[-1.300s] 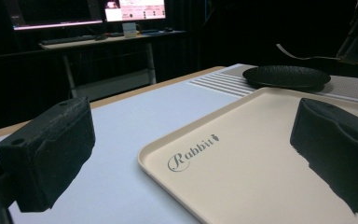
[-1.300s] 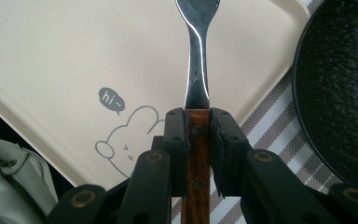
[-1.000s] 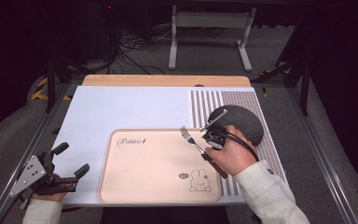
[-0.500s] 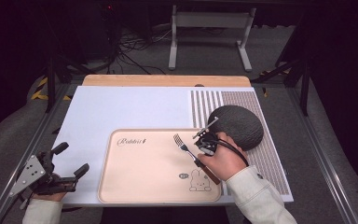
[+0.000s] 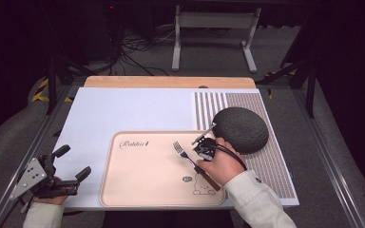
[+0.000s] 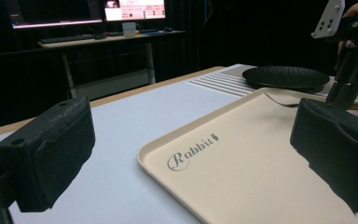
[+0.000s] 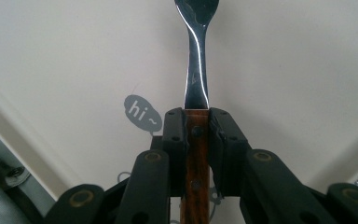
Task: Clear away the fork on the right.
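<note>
Both jaws of our right gripper (image 7: 196, 122) clamped the fork (image 7: 196, 60) by its wooden handle, tines ahead over the tray (image 5: 138, 190). Our left gripper (image 5: 71, 164) stood open, well apart.

Dark room, grey floor (image 5: 347, 156), monitors (image 6: 135, 9)

Dark round mat (image 5: 240, 129) beside beige tray (image 5: 138, 190)

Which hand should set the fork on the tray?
Right. Its tool is shut on the fork over the tray. The left tool sits open at the table's near left corner.
</note>
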Motion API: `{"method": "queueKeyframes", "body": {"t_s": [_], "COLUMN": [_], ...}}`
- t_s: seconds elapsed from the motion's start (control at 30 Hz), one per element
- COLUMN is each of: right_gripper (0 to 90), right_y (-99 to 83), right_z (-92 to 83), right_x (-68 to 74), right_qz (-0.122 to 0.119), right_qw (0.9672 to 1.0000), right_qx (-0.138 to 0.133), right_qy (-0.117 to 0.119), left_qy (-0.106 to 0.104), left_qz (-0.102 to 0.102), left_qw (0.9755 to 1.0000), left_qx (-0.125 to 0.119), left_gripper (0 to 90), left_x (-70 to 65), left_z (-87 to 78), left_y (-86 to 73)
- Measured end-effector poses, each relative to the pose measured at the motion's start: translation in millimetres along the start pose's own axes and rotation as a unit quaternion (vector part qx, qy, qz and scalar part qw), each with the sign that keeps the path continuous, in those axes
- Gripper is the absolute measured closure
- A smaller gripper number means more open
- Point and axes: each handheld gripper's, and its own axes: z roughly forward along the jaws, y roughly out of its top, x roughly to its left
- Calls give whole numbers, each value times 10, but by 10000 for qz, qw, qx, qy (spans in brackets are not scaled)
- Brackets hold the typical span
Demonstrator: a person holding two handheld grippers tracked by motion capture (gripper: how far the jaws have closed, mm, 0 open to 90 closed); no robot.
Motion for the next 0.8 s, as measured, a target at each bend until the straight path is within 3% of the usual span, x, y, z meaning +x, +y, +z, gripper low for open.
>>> {"method": "queueKeyframes", "body": {"t_s": [0.8], "right_gripper": [776], "right_y": [-11], "right_z": [166], "right_x": [-17], "right_qz": [55], "right_qw": [9997], "right_qx": [195], "right_qy": [103], "left_qy": [0], "left_qz": [17], "left_qw": [10000], "left_qx": [-4], "left_gripper": [4], "left_x": [-1], "left_z": [-2], "left_y": [7]}}
